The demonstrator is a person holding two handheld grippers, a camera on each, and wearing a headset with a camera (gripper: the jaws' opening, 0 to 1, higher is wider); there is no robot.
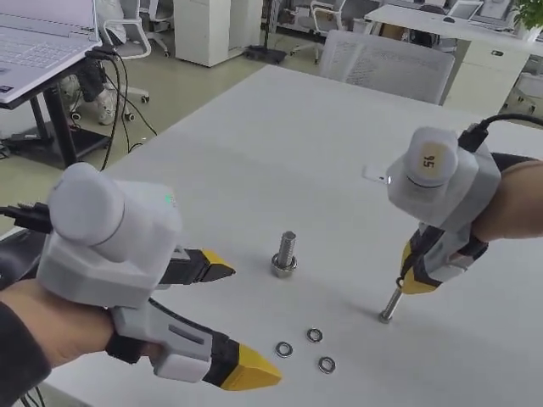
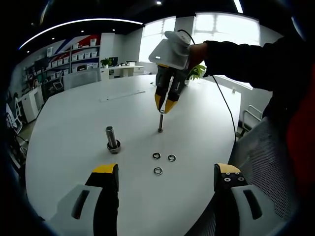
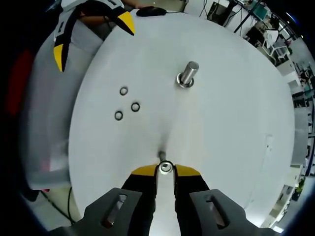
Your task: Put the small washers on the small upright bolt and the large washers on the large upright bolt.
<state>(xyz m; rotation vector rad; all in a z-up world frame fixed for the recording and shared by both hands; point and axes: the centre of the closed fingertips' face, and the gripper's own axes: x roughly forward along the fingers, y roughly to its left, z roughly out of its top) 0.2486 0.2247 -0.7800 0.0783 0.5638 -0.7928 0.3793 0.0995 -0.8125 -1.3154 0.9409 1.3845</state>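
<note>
Matt white tabletop (image 1: 280, 144), shiny metal large bolt (image 1: 286, 253), glossy metal washers (image 1: 315, 336)

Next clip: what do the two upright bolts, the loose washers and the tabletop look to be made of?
Large bolt and small bolt: probably steel, bare silvery grey with bright glints; threads show faintly on the large one. Washers: metal too, likely plated steel, thin shiny rings. Table: smooth matte white top, perhaps laminate; its core is hidden.
</note>
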